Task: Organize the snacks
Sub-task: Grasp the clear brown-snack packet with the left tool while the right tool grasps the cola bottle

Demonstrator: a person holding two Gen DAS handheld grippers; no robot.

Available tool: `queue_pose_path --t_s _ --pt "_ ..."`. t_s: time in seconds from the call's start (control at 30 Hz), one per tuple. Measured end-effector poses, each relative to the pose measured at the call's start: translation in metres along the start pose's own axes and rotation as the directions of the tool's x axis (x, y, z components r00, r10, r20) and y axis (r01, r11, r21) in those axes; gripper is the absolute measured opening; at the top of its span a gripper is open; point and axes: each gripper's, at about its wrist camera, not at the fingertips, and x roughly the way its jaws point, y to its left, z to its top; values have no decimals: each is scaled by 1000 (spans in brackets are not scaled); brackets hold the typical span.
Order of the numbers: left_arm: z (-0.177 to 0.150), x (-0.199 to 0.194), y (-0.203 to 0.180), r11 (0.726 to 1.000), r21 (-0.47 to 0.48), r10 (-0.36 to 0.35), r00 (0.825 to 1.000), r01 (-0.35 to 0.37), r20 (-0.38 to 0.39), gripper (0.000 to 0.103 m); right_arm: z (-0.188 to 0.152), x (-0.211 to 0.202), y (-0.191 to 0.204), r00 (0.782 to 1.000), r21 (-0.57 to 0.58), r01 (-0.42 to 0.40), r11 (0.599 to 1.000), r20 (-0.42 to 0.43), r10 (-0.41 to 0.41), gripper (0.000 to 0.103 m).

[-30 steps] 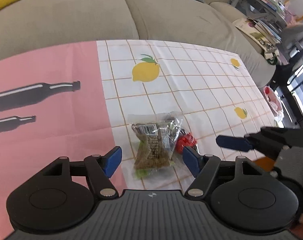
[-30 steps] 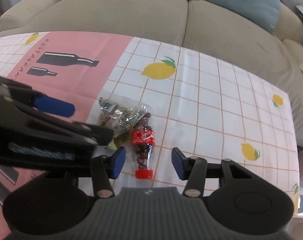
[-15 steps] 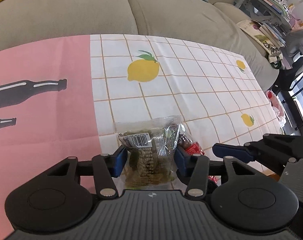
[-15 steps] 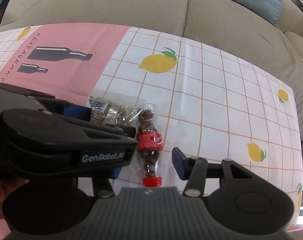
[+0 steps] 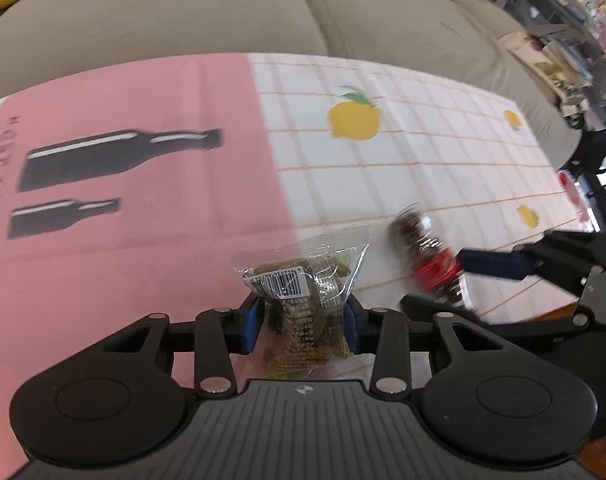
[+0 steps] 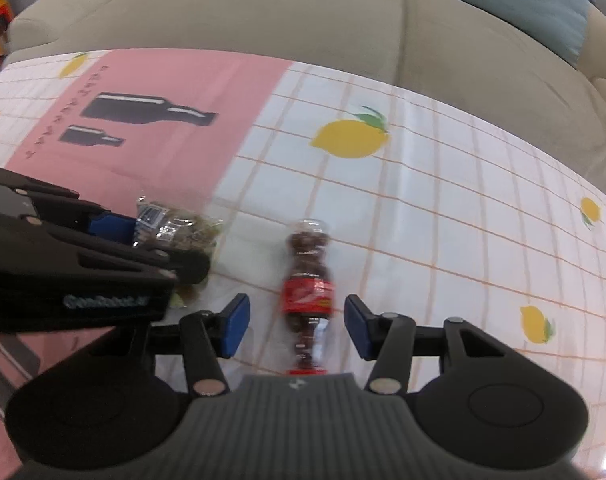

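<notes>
My left gripper point(image 5: 301, 326) is shut on a clear snack bag point(image 5: 303, 292) of green-brown pieces with a barcode label, held over the pink part of the tablecloth. The bag also shows in the right wrist view point(image 6: 175, 230) between the left gripper's fingers point(image 6: 111, 226). A small bottle point(image 6: 307, 288) of brown candies with a red label and red cap lies on the white checked cloth. My right gripper point(image 6: 297, 330) is open with its blue pads on either side of the bottle, not touching it. In the left wrist view the bottle point(image 5: 427, 252) lies between the right gripper's fingers point(image 5: 491, 264).
The tablecloth point(image 6: 443, 200) has a pink panel with black bottle prints at the left and a white grid with lemons at the right. A beige sofa point(image 6: 303, 12) with yellow and blue cushions runs along the far edge. Cluttered shelves point(image 5: 563, 8) stand at the far right.
My left gripper has closed on the snack bag and carried it left, away from the bottle. My right gripper has moved in so that the bottle now lies between its open fingers.
</notes>
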Motion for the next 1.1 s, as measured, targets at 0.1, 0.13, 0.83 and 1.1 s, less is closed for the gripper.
queue_pose_path --t_s 0.1,0.13,0.83,1.1 --pt "-3 -8 6 997 -8 79 996 -79 -41 45 0 2 6 1000 -28 12 1000 10 -12 53" --pt "-4 -10 7 995 -2 104 993 -104 -53 45 1 3 7 1000 -28 15 999 10 -15 53" --pt "-32 -13 1 984 -67 173 979 -166 109 44 1 18 -6 999 145 43 989 -7 -42 29" --pt "-51 -24 -3 985 -130 128 988 -116 87 42 -22 3 17 1000 190 23 982 -7 -22 29"
